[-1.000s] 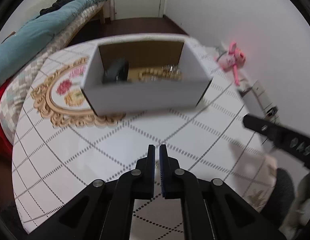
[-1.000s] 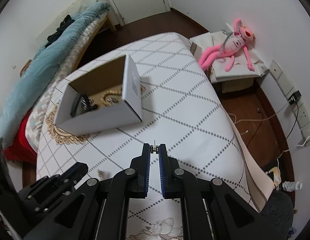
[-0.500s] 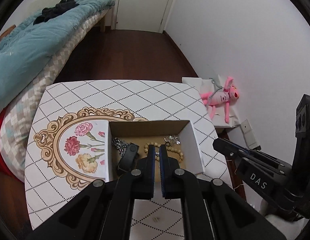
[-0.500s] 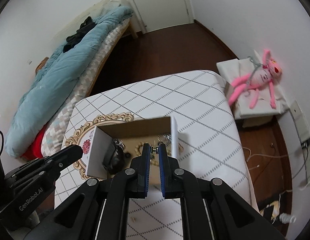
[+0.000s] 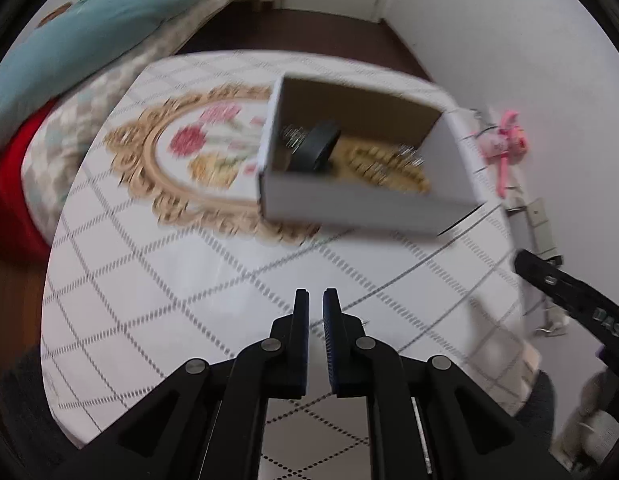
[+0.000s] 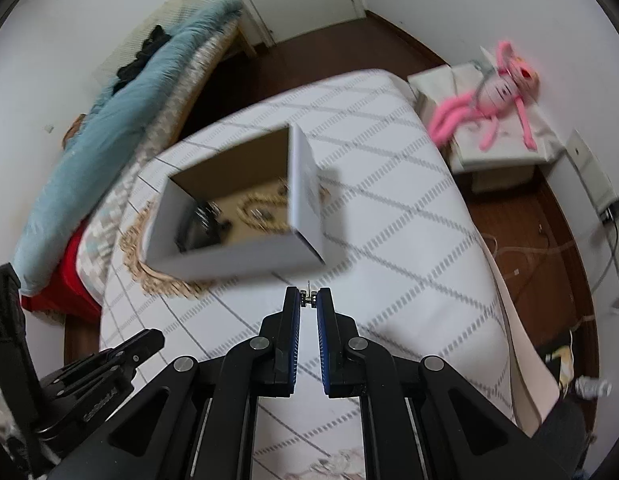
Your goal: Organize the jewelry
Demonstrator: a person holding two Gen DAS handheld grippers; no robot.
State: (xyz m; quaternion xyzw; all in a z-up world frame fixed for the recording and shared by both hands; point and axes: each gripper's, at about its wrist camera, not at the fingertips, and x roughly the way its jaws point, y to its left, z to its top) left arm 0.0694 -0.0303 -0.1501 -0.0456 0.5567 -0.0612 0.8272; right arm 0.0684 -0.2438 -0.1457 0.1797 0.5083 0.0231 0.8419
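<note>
Jewelry box (image 6: pixel 233 236) sits on our table (image 6: pixel 409 240) at eleven o'clock of the right gripper (image 6: pixel 308 302), whose fingers pinch a small metal earring (image 6: pixel 308 299). Our left gripper (image 5: pixel 316 305) hangs empty, fingers narrowly parted and opening. Pink plush toy (image 6: pixel 497 92) lies at two o'clock.

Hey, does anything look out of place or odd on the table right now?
Nothing stands out. The white box sits upright on the table with its jewelry inside, and the right gripper pinches a small metal piece.
</note>
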